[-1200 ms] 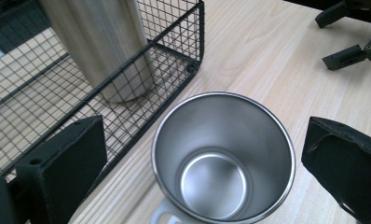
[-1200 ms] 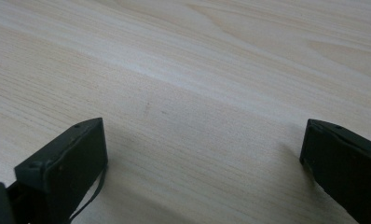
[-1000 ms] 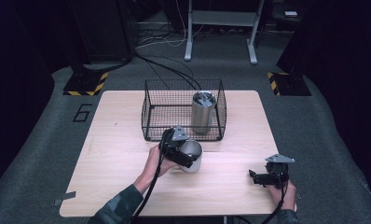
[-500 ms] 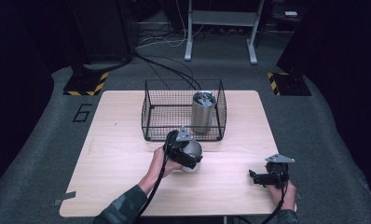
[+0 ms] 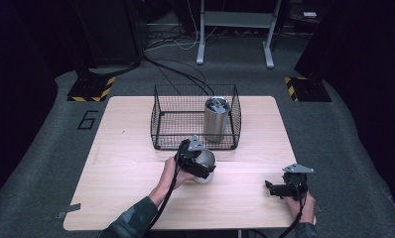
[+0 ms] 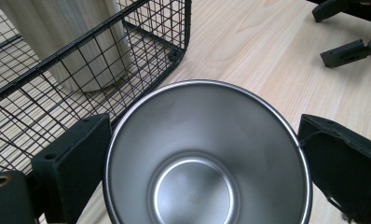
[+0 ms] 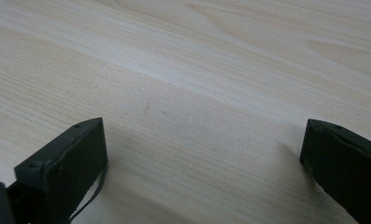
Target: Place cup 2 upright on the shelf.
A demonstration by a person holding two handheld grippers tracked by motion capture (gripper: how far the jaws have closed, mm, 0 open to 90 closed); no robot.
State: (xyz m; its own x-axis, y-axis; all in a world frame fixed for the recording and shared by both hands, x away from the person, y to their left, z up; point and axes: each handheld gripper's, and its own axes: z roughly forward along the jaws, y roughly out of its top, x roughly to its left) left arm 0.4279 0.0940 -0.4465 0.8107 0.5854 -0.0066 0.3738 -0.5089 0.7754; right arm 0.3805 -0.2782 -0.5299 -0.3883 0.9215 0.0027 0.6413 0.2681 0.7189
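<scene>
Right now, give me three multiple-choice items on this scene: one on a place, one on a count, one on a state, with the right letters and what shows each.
1. Where does the tall steel tumbler stand?
A. Inside the wire basket
B. On the bare table beside the right gripper
C. On the floor

2. How many steel vessels are in the scene?
A. One
B. Two
C. Four

3. How does the left gripper stand to the steel cup?
A. It hovers far above it
B. Its jaws flank the cup's rim on both sides
C. It lies shut on the table away from it

Answers:
1 A: the high view shows the tumbler within the basket's walls, near its right front corner.
2 B: the tumbler in the basket plus the cup at the left gripper.
3 B: the left gripper view shows a black jaw at each side of the rim.
</scene>
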